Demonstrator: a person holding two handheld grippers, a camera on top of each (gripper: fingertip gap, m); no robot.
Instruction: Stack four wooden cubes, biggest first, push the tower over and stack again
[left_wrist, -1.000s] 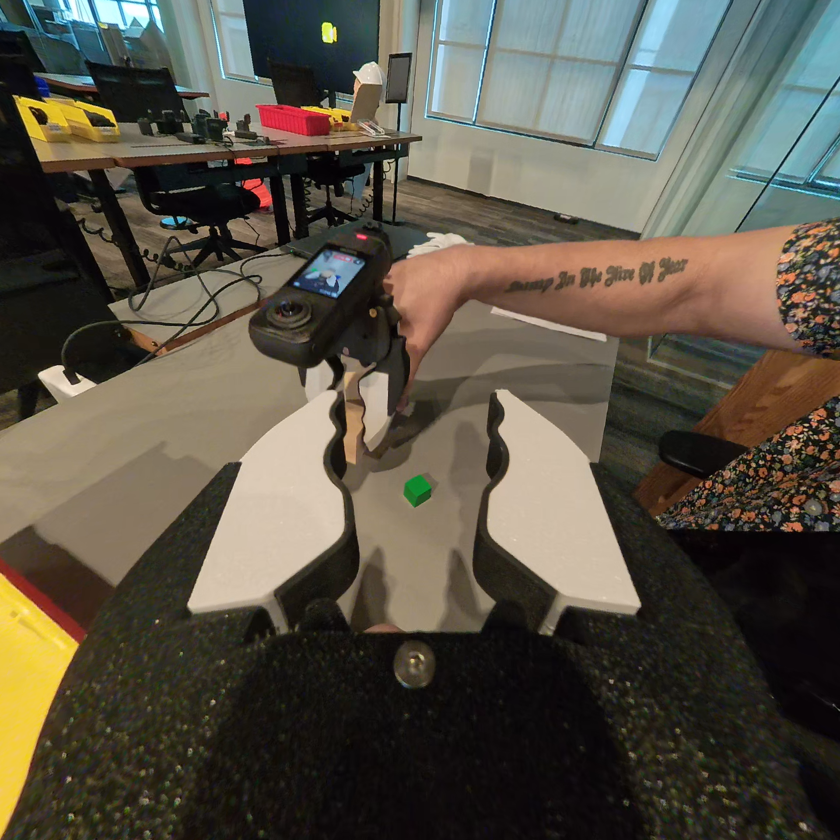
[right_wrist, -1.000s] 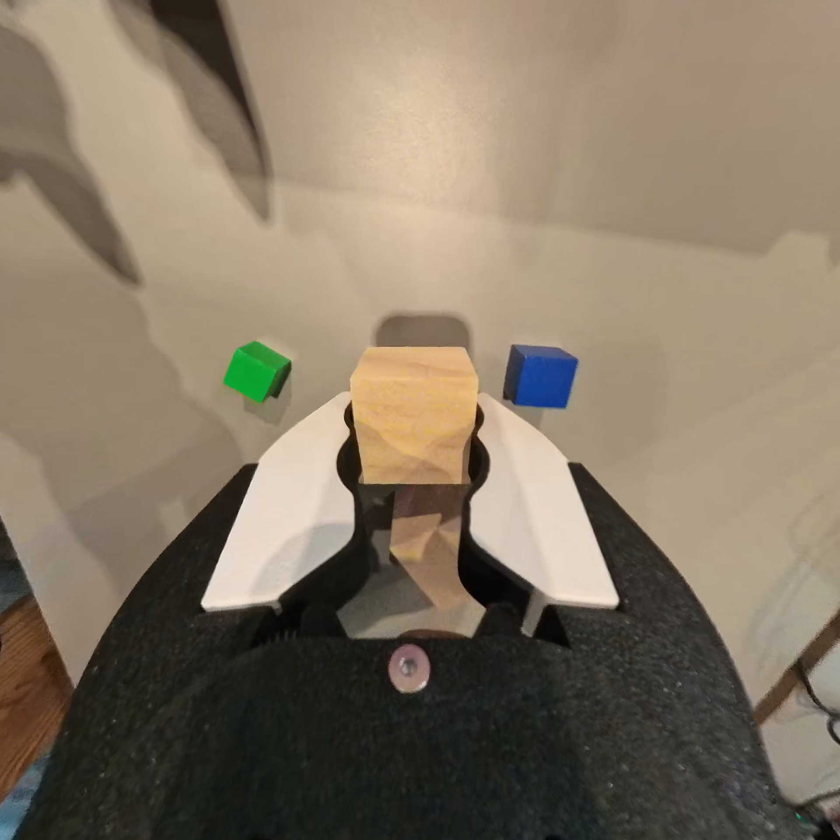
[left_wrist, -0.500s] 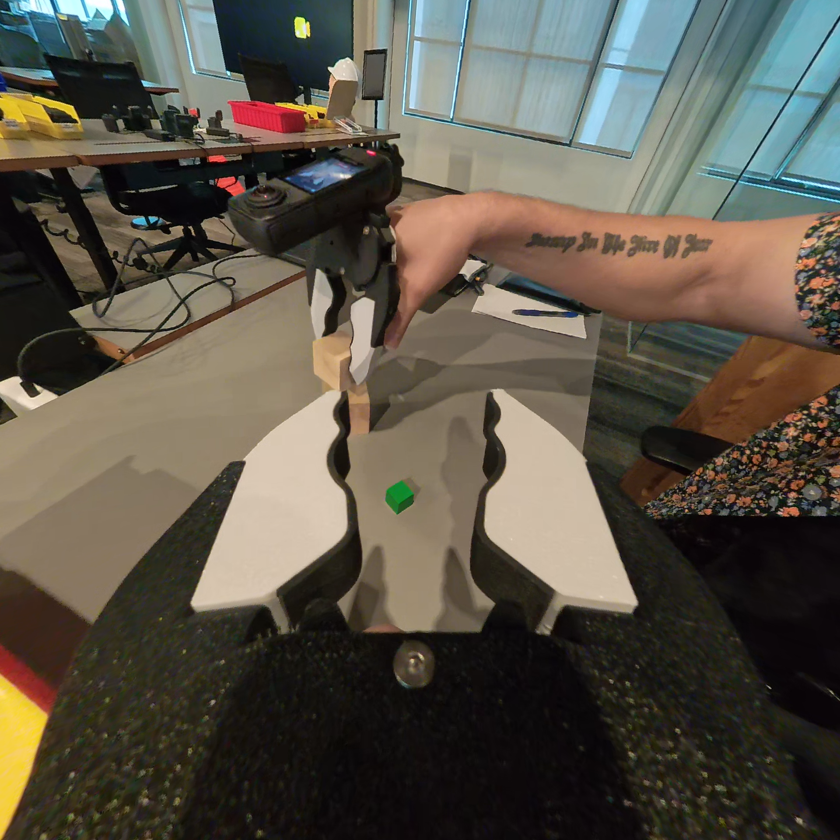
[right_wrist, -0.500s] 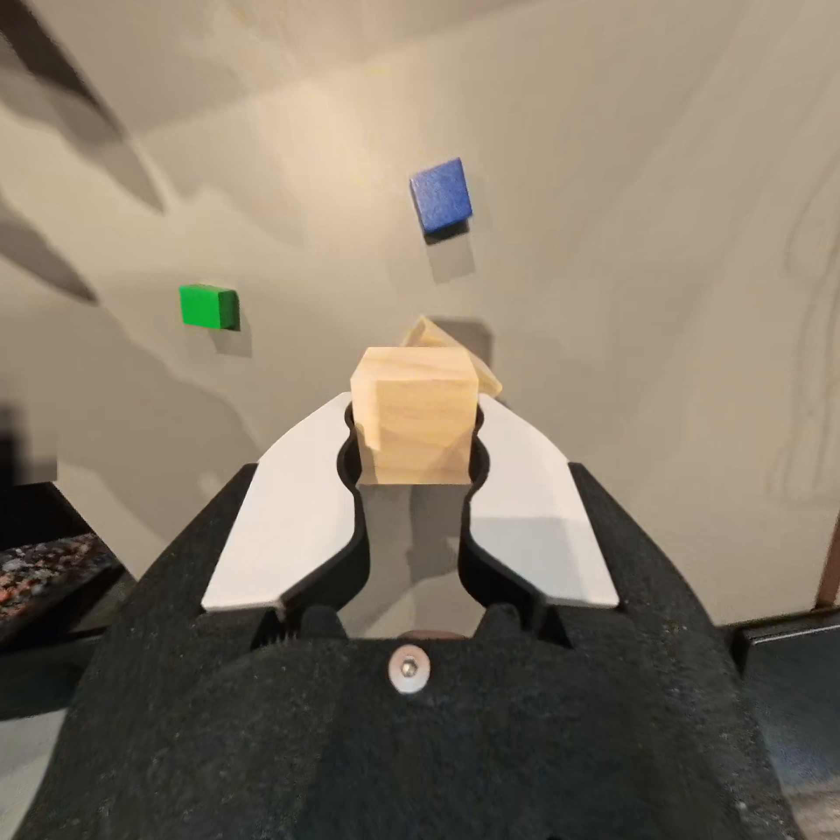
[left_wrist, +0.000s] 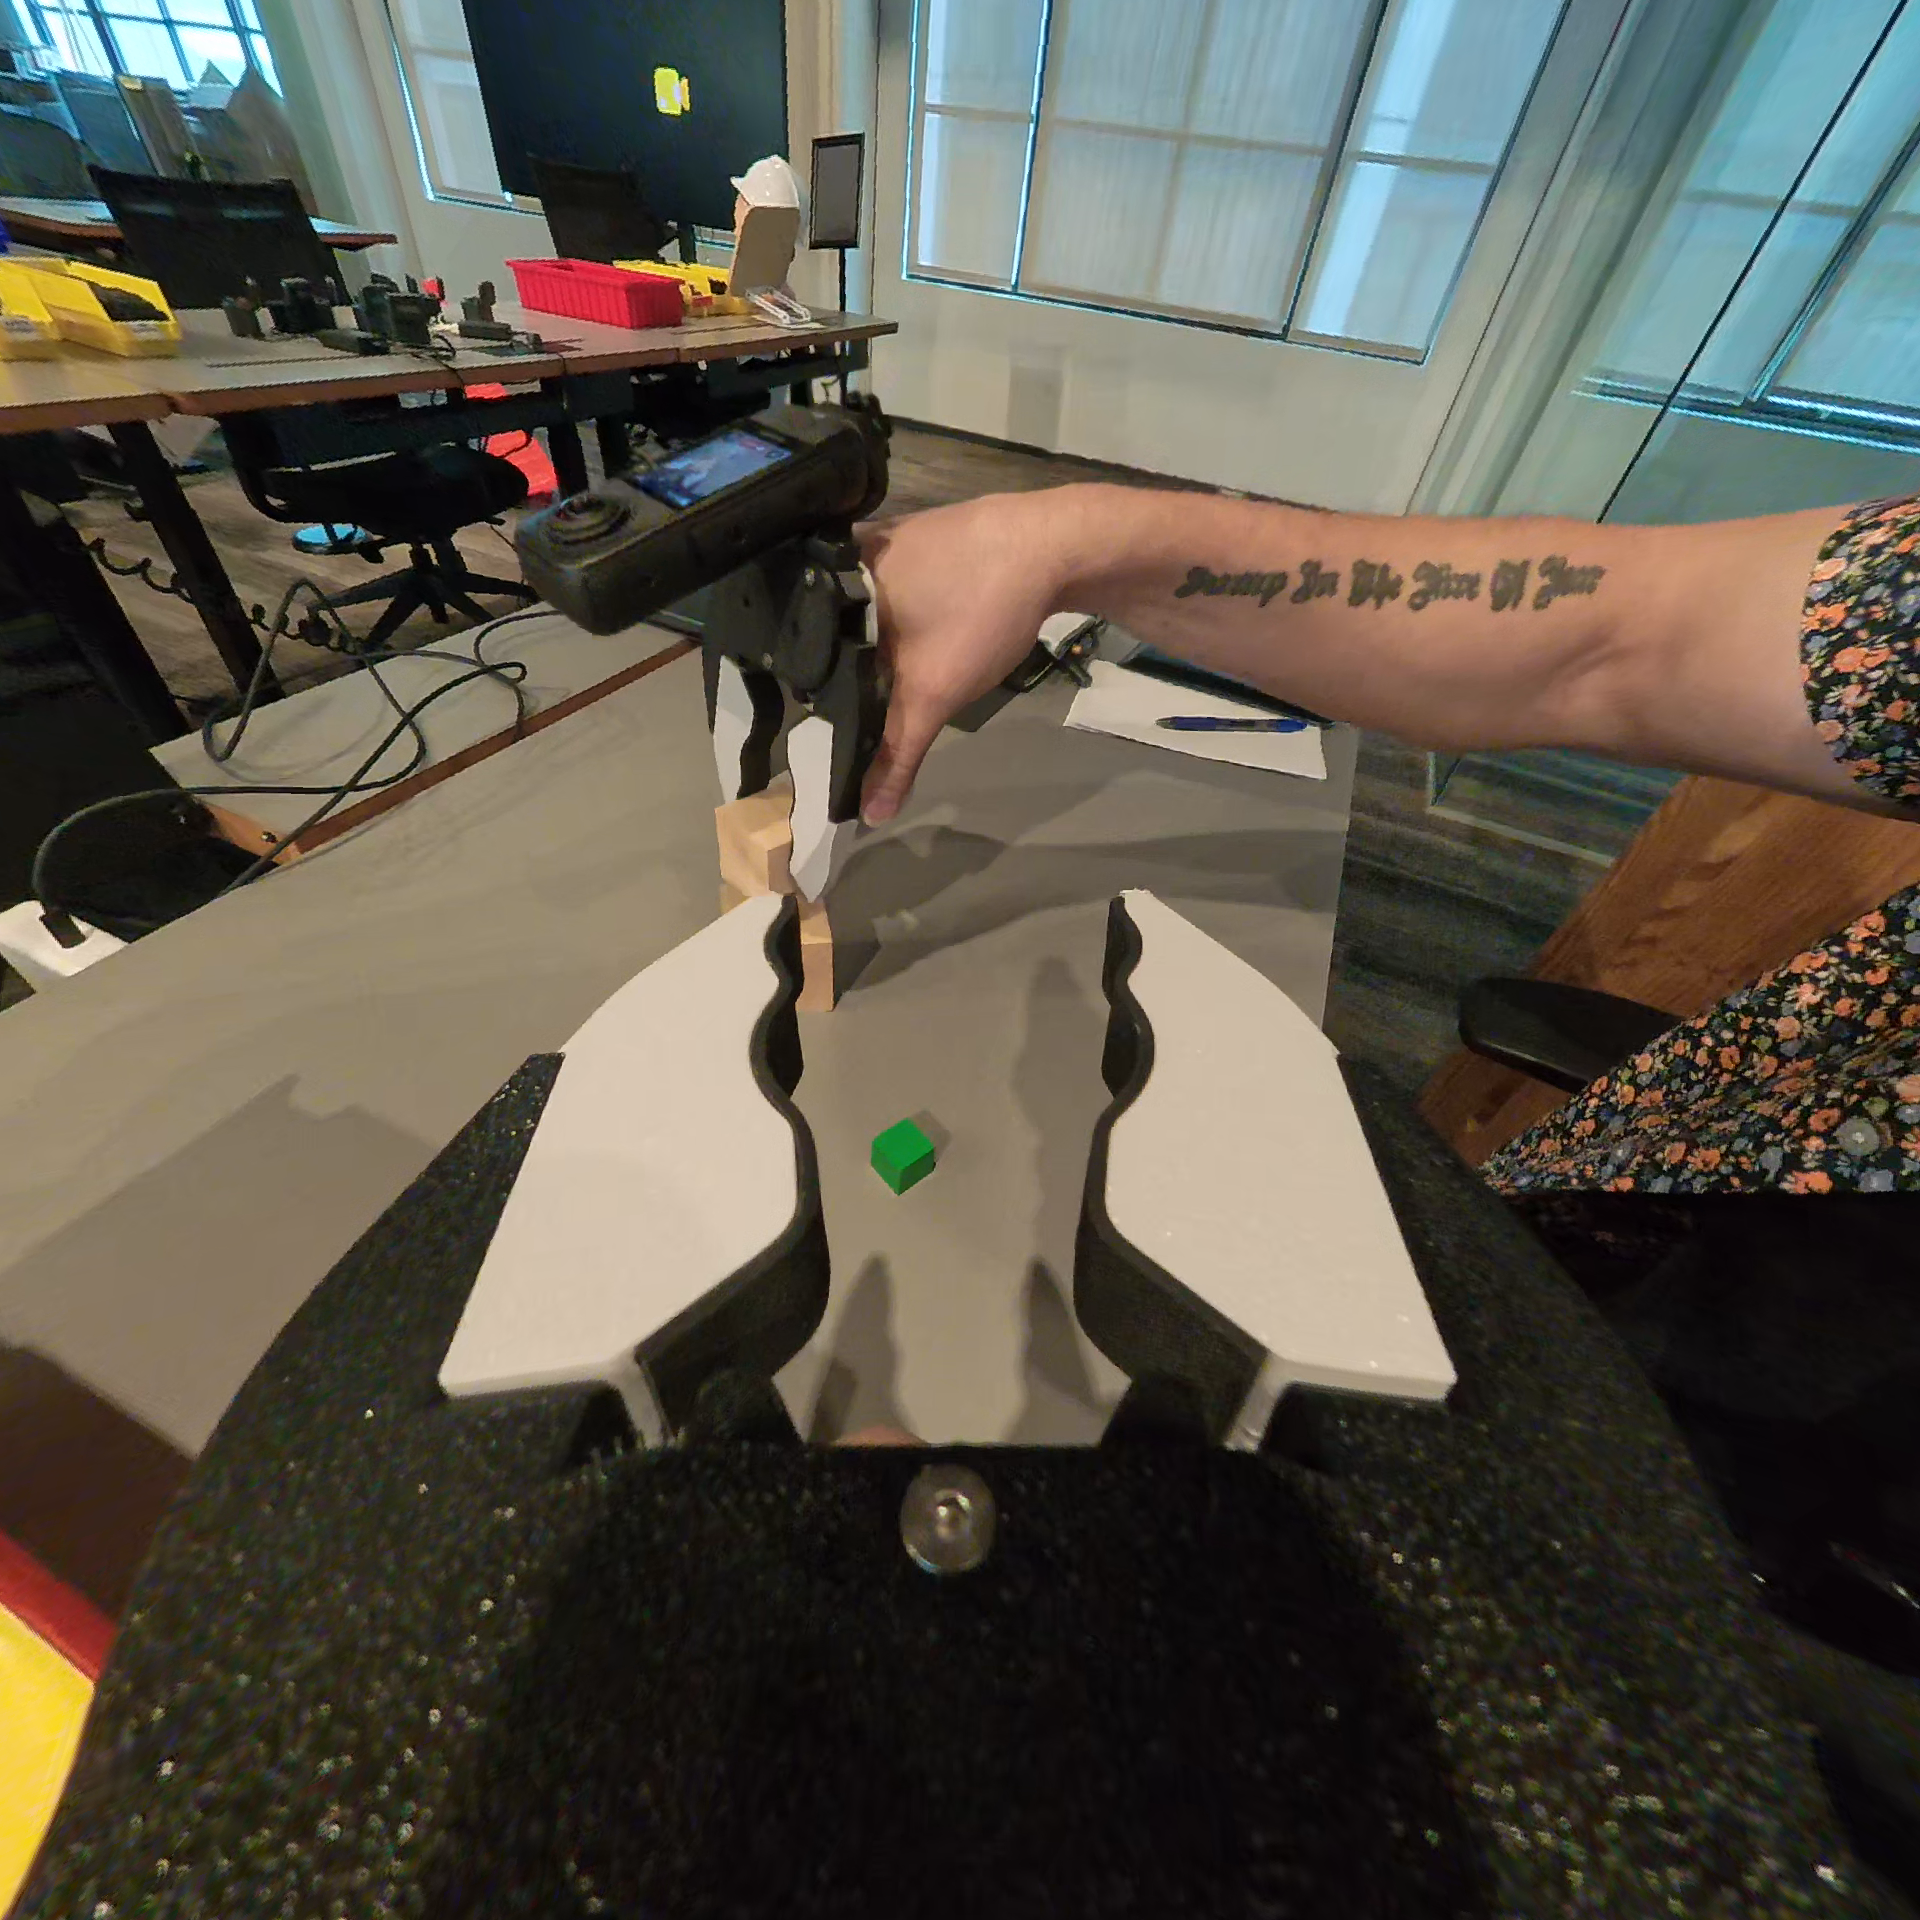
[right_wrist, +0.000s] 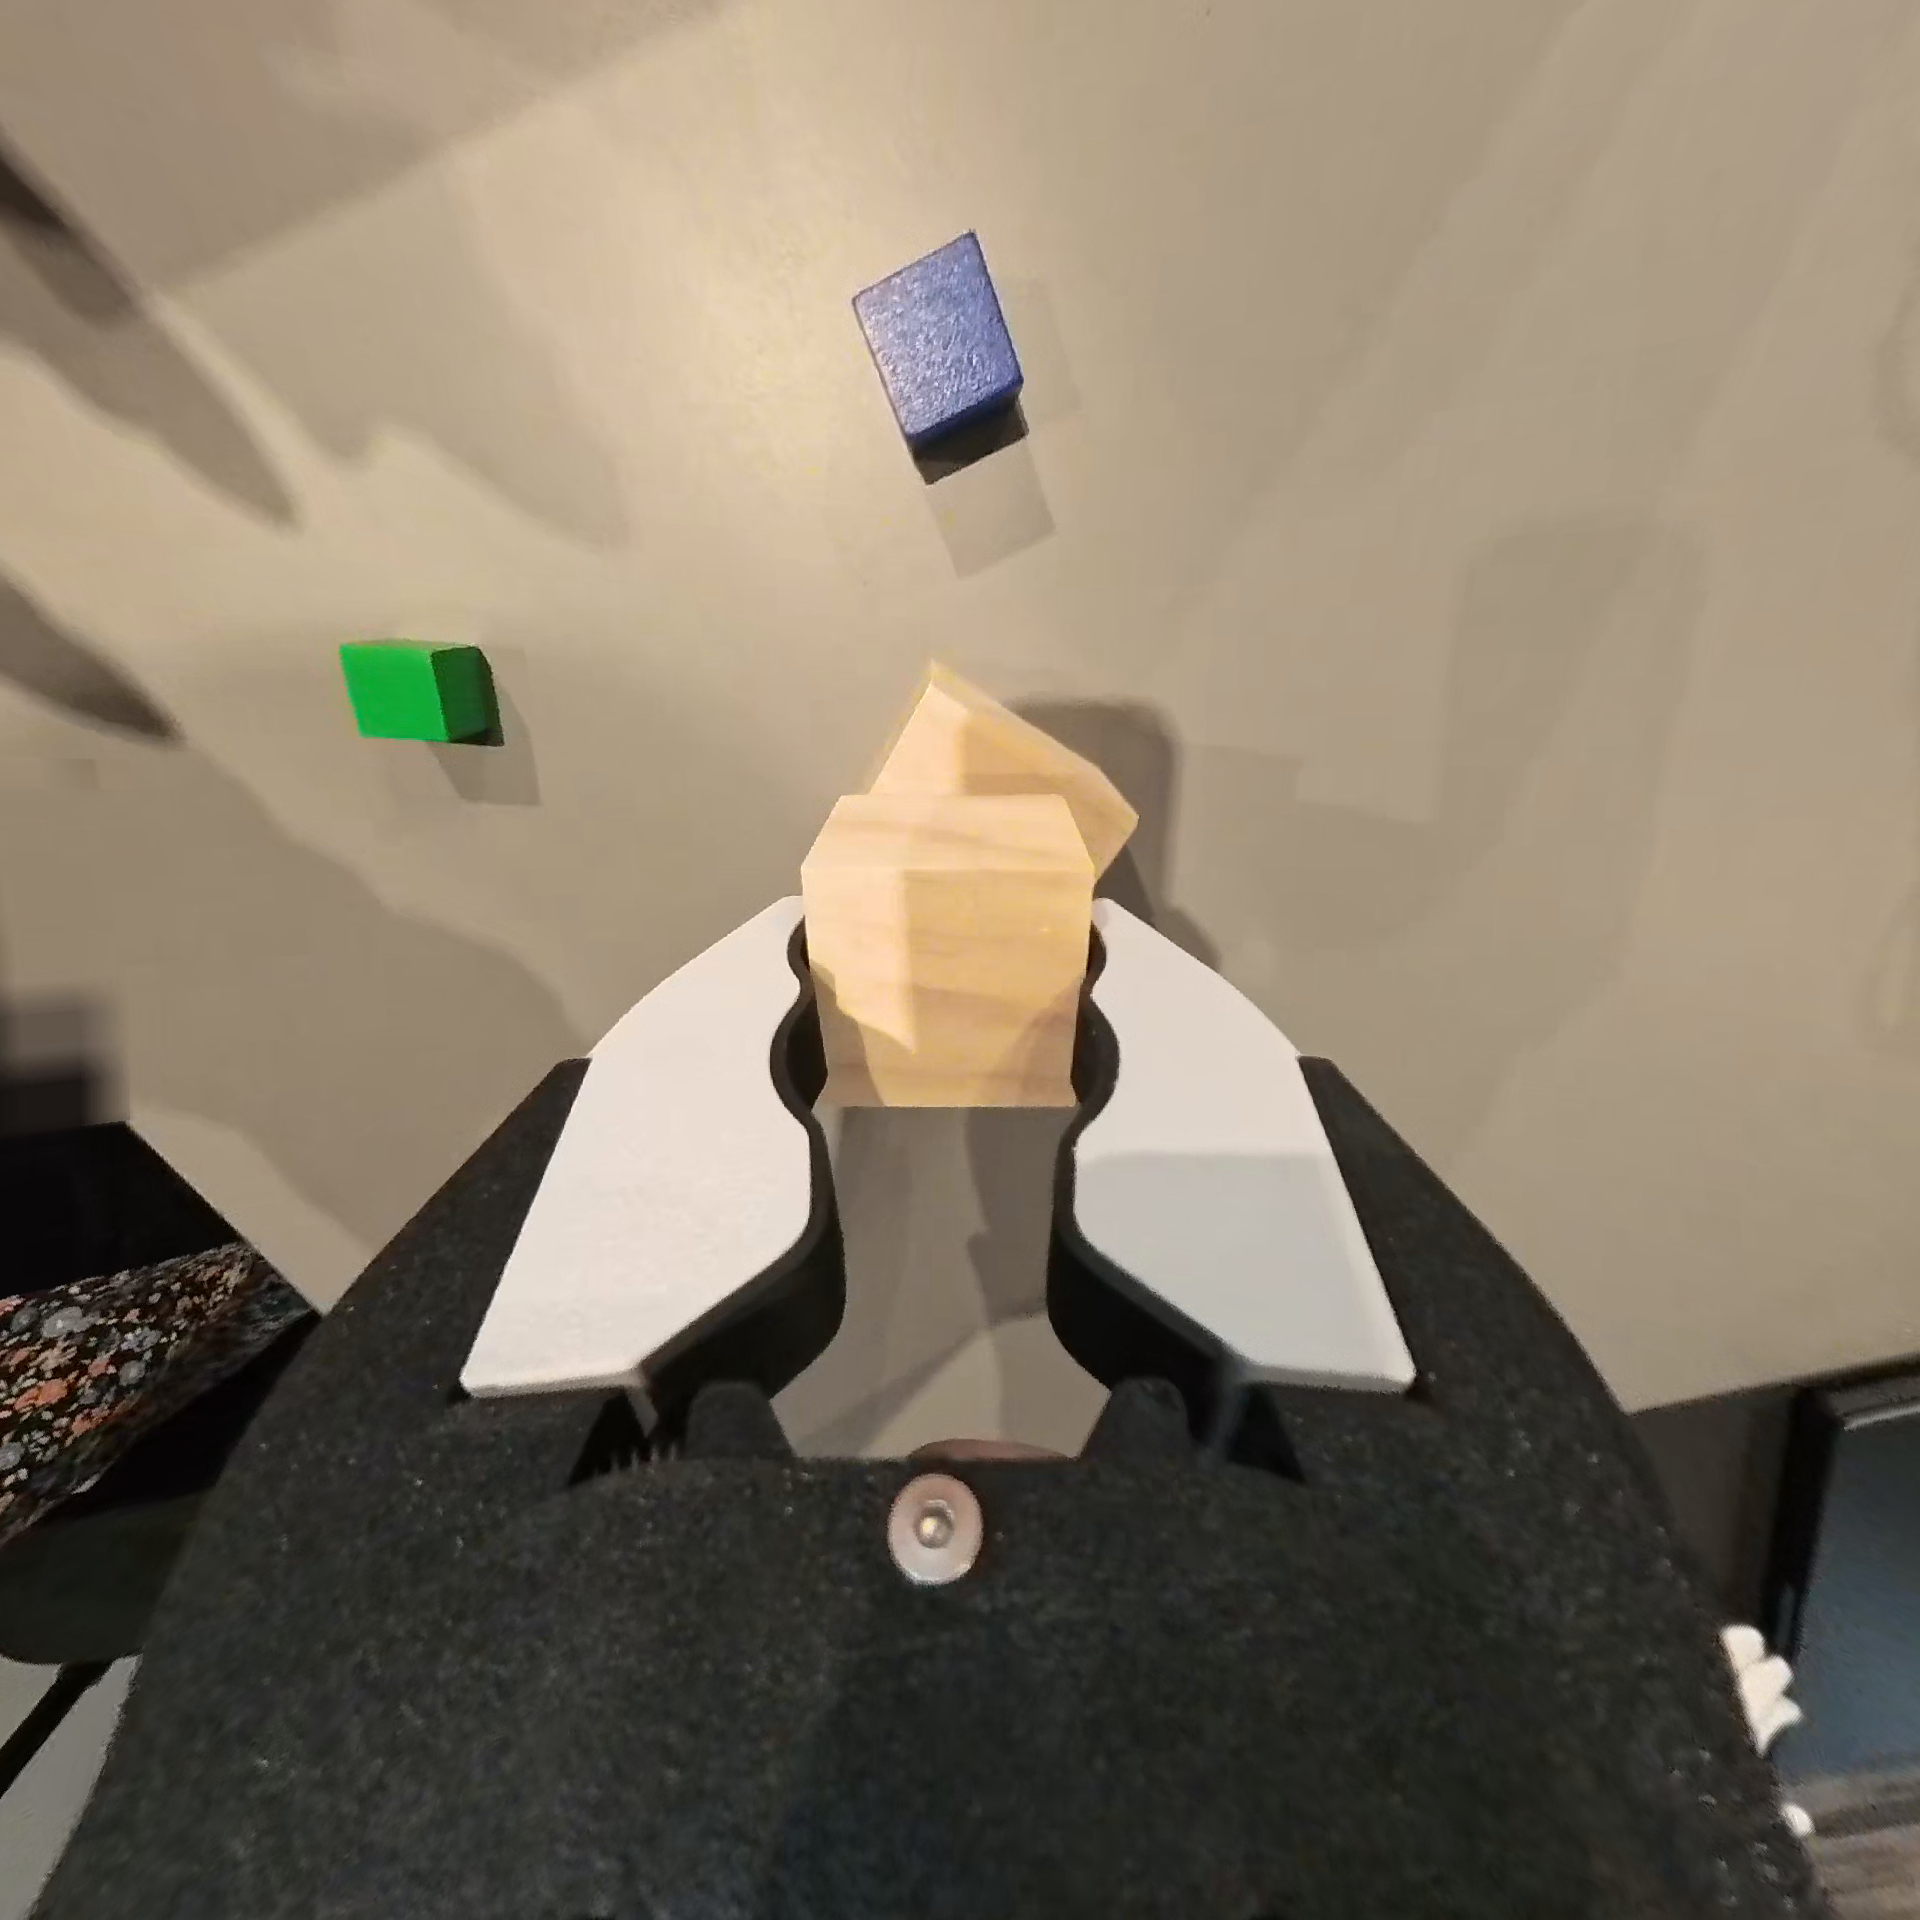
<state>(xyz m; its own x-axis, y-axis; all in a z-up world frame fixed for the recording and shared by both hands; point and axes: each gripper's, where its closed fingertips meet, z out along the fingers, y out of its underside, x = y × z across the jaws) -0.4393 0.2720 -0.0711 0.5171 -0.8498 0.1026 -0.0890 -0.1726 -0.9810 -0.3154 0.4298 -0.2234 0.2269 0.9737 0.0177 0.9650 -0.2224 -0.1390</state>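
A: On a grey table (left_wrist: 312, 1039), what does the right gripper (right_wrist: 948, 935) carry?

B: A pale wooden cube (right_wrist: 945, 956), pinched between its white fingertips (right_wrist: 727, 997), jaws closed on two opposite faces. Seen from the left wrist view, that gripper (left_wrist: 800, 831) points straight down, a person's hand (left_wrist: 956, 623) on its handle, with the held cube (left_wrist: 750, 850) just above a second wooden cube (left_wrist: 816, 961) standing on the table. Whether the two blocks touch cannot be told.

A: And the left gripper (left_wrist: 945, 935)?

B: Its jaws stand wide apart, holding nothing. A small green cube (left_wrist: 902, 1155) lies on the table between its fingers, touching neither.

A: What else lies about?

B: In the right wrist view, the lower wooden cube (right_wrist: 1008, 758) sits turned at an angle to the held one; a green cube (right_wrist: 416, 691) lies off to the left and a blue cube (right_wrist: 940, 343) farther ahead, each well apart. A sheet of paper (left_wrist: 1195, 727) with a blue pen (left_wrist: 1231, 723) rests at the table's far end.
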